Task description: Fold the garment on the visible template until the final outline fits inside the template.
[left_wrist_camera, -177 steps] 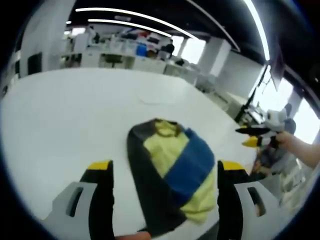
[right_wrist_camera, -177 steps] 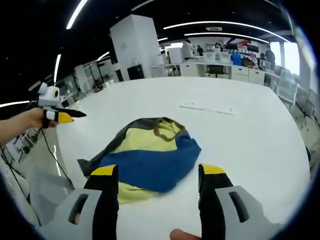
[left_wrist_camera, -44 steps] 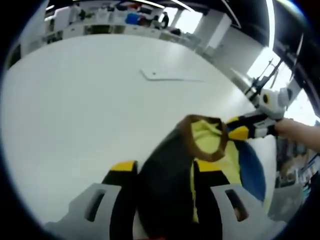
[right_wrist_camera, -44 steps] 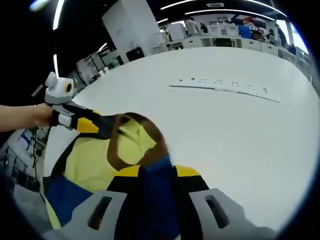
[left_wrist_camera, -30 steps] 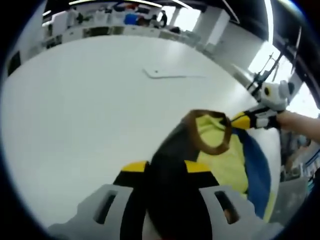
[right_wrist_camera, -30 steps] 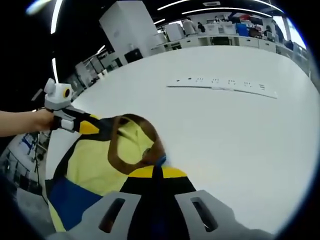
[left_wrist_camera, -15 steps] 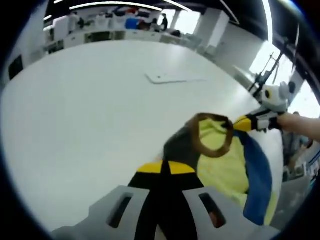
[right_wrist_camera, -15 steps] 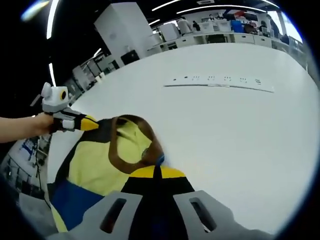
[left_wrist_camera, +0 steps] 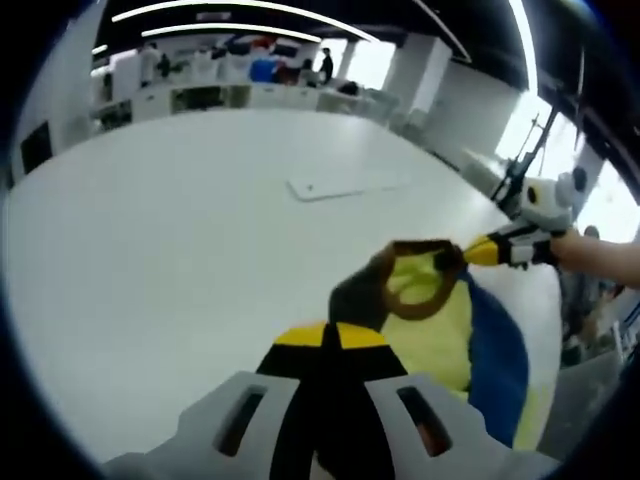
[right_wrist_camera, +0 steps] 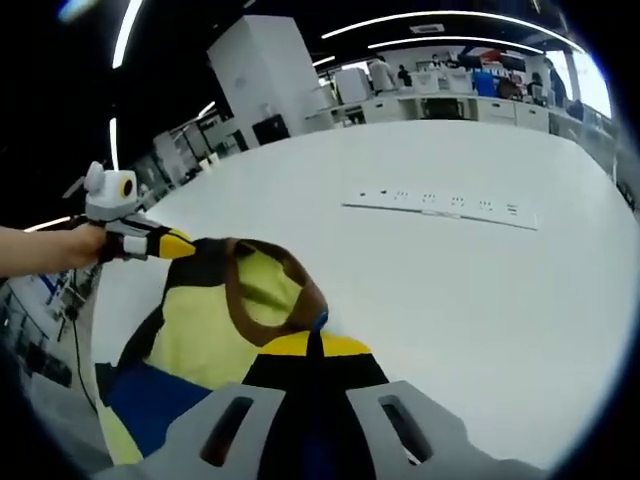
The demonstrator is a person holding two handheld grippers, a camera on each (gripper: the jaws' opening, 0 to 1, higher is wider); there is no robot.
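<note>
- Yellow, blue and black garment [left_wrist_camera: 450,320] hangs just above the white table [left_wrist_camera: 150,250], stretched between both grippers, its brown collar [left_wrist_camera: 415,280] open at 3 o'clock of the left gripper view's centre.
- Left gripper [left_wrist_camera: 327,335], at 6 o'clock, has its jaws pressed together on the garment's black edge.
- Right gripper [right_wrist_camera: 308,345] is likewise clamped on the fabric beside the collar [right_wrist_camera: 265,285].
- Pale flat strip [right_wrist_camera: 440,210] lies on the table at 1 o'clock in the right gripper view.

Yellow, blue and black garment [right_wrist_camera: 205,330] hangs stretched, brown collar [right_wrist_camera: 262,290] open.
</note>
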